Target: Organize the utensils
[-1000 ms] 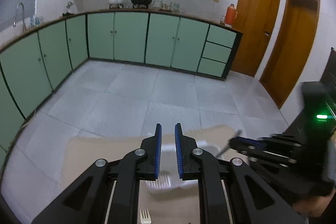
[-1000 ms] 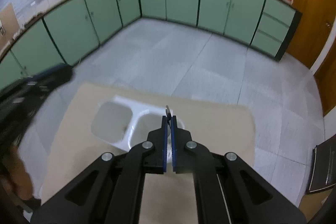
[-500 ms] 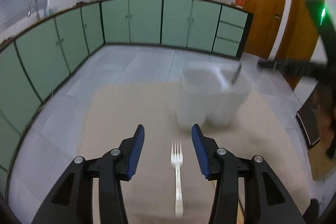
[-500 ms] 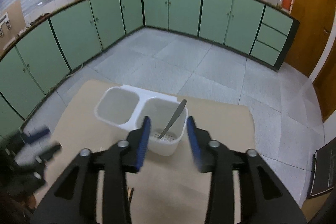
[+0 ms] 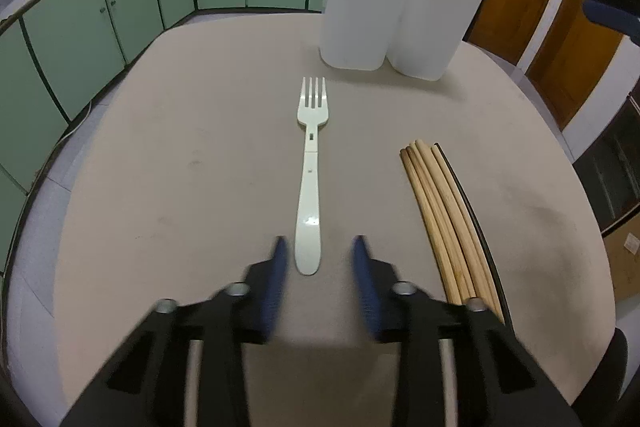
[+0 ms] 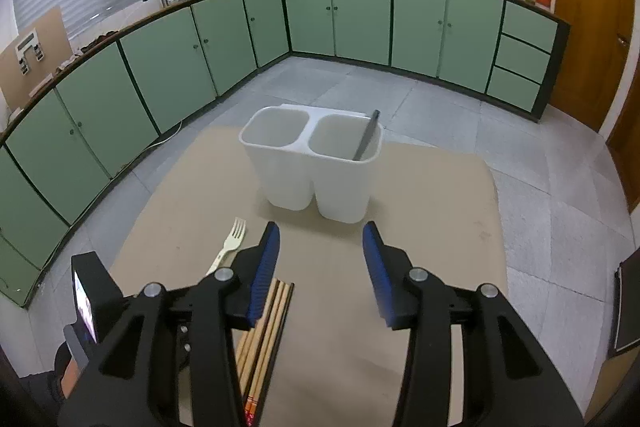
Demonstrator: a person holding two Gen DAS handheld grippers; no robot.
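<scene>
While the left gripper (image 5: 319,257) is gaping wide, blurred, astride the white fork's (image 5: 310,171) handle end, its frame is hiding the chopsticks' (image 5: 448,219) near ends. Seen from the right, the right gripper (image 6: 321,259) is spreading empty, covering part of the chopsticks (image 6: 268,327); a grey utensil (image 6: 366,137) is leaning in the caddy's (image 6: 312,163) right compartment.

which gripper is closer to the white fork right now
Left. The left gripper is open with its fingertips either side of the white fork handle end. The right gripper is open above the chopsticks, off to the fork's right.

The left gripper (image 5: 318,253) hangs spread wide around the white fork's (image 5: 310,171) handle end at mid-tabletop (image 5: 180,155). Chopsticks (image 5: 444,215) lie toward the right edge, a white holder (image 5: 396,15) by the far edge.
</scene>
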